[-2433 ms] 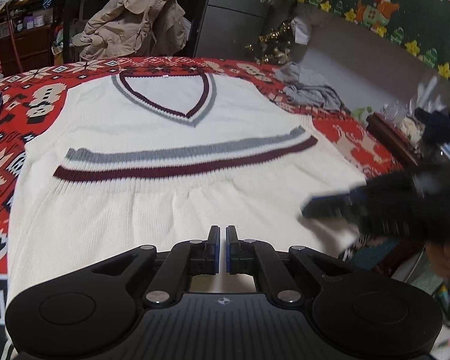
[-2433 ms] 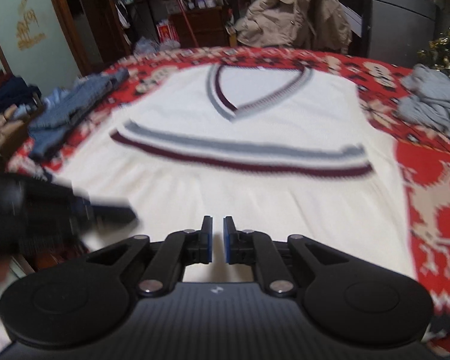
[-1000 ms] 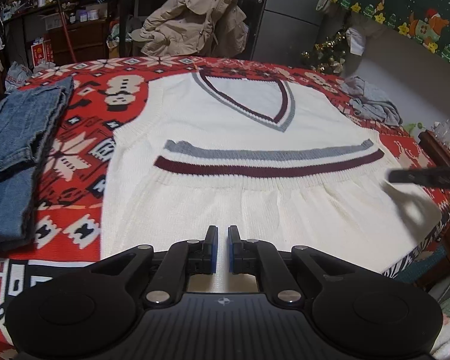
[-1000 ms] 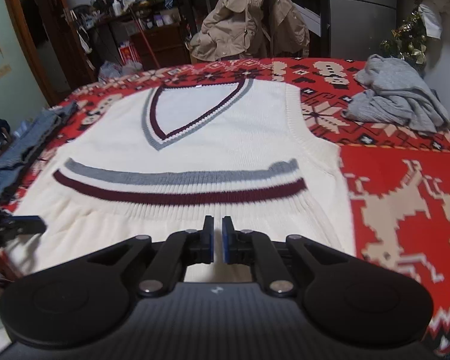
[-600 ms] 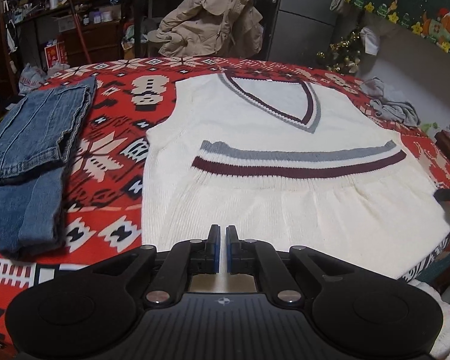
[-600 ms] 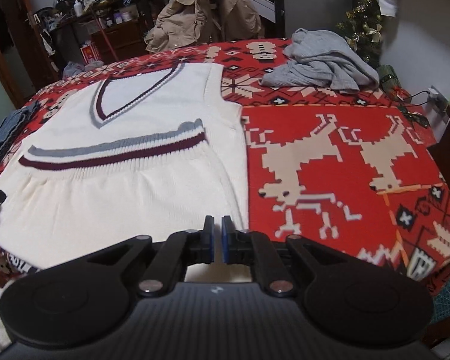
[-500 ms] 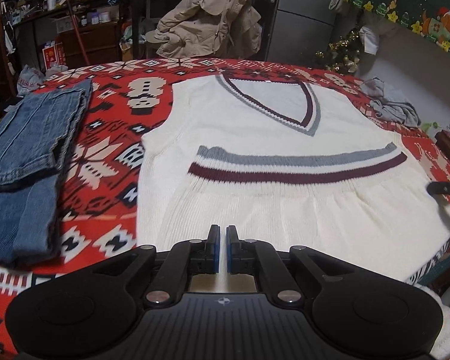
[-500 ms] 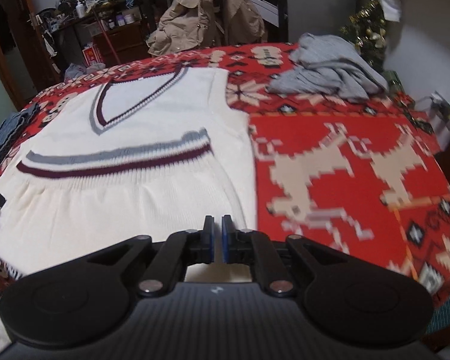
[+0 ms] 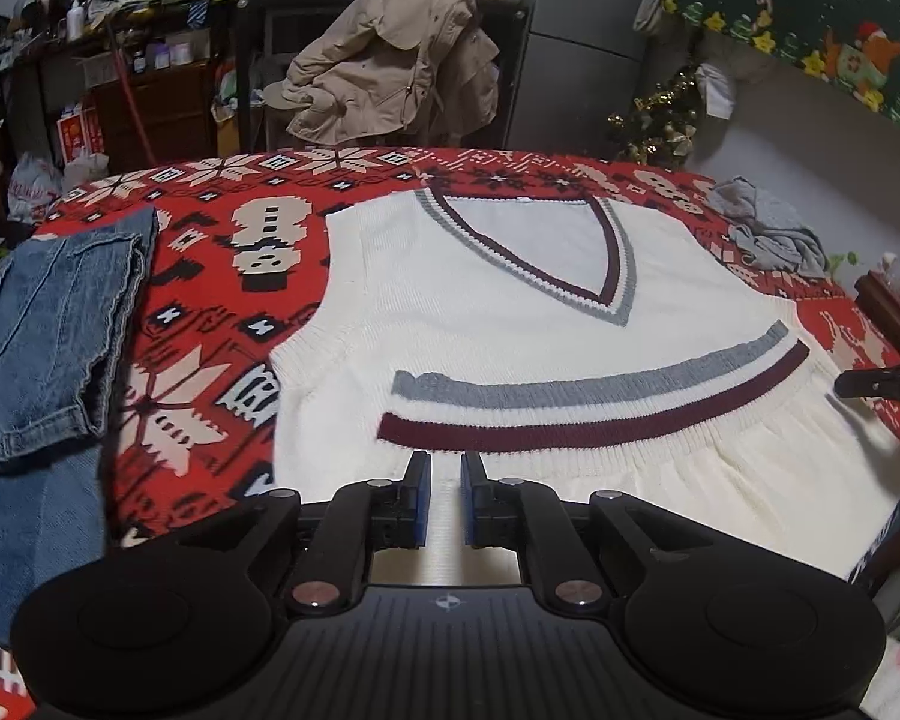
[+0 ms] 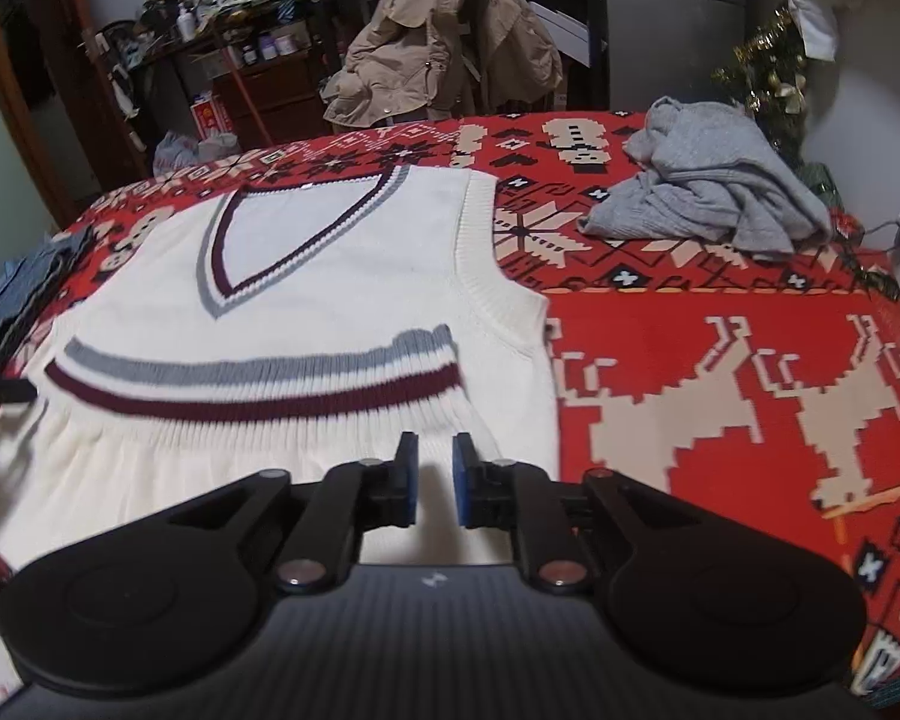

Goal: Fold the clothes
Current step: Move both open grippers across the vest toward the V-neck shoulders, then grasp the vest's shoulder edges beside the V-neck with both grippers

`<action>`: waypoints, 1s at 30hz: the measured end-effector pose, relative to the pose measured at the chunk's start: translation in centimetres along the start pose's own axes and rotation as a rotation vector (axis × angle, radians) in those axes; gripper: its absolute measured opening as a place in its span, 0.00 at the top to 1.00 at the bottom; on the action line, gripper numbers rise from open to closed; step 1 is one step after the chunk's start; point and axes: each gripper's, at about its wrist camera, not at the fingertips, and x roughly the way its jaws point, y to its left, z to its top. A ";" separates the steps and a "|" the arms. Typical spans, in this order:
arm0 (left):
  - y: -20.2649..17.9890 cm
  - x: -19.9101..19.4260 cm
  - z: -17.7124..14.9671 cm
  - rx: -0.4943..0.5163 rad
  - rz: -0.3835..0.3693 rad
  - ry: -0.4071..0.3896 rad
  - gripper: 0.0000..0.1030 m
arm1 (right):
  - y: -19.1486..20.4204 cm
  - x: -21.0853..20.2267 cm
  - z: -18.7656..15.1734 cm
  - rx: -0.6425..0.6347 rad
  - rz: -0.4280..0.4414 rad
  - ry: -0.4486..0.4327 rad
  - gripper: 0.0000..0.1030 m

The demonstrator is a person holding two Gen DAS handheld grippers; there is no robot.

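Observation:
A cream knitted vest with a grey and maroon V-neck and two chest stripes lies flat on the red patterned blanket, hem toward me. My left gripper hovers over its lower left part. The jaws are opening to a narrow gap with nothing between them. My right gripper hovers over the lower right part of the vest, near its side edge. Its jaws are also opening, and they too hold nothing. Each gripper's tip shows at the edge of the other's view.
Folded blue jeans lie on the blanket left of the vest. A crumpled grey garment sits at the far right. Behind the bed, a beige jacket hangs over a chair in front of cluttered shelves.
Both grippers have slid apart along the hem, the left toward the vest's left side and the right toward its right side. Both pairs of jaws have parted slightly.

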 end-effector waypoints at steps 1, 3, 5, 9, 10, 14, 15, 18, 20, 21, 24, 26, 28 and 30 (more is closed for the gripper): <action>0.2 0.2 -0.1 0.004 0.004 0.007 0.91 | -0.2 -0.1 -0.3 -0.007 0.004 0.008 0.87; 0.5 1.0 -0.3 0.023 0.019 0.024 0.94 | -0.5 0.2 -0.9 -0.015 0.000 0.027 0.87; 0.8 1.5 -0.5 0.038 0.011 0.010 0.94 | -0.8 0.2 -1.2 -0.009 0.013 0.012 0.87; 1.0 2.1 0.6 0.030 0.006 0.017 0.93 | -0.7 0.8 -0.4 -0.005 0.011 0.000 0.88; 1.0 2.3 0.8 0.025 0.005 0.018 0.93 | -0.7 1.0 -0.1 -0.010 0.009 0.000 0.88; 1.2 2.2 2.0 0.009 0.001 0.009 0.85 | -0.3 1.4 1.2 -0.036 0.010 -0.006 0.87; 1.2 2.1 2.2 0.008 -0.003 0.002 0.73 | -0.2 1.3 1.5 -0.043 0.016 -0.008 0.87; 1.4 1.6 2.9 0.018 -0.006 -0.024 0.62 | -0.1 1.1 2.1 -0.056 0.048 -0.008 0.80; 1.4 1.6 3.5 0.043 -0.004 -0.016 0.61 | -0.1 0.9 2.4 -0.068 0.069 -0.006 0.76; 1.5 1.7 3.8 0.064 -0.002 -0.009 0.61 | 0.0 0.9 2.5 -0.087 0.070 -0.004 0.76; 1.7 2.0 5.3 0.124 0.001 0.002 0.63 | 0.0 0.9 3.1 -0.139 0.067 0.004 0.76; 2.3 2.5 6.5 0.137 -0.003 0.007 0.72 | -0.4 0.9 4.0 -0.154 0.070 0.003 0.76; 2.9 3.1 7.9 0.140 0.001 0.013 0.77 | -0.8 1.0 5.3 -0.174 0.067 -0.001 0.76; 3.4 4.0 9.4 0.157 0.009 0.011 0.77 | -1.4 1.5 6.8 -0.197 0.056 -0.001 0.76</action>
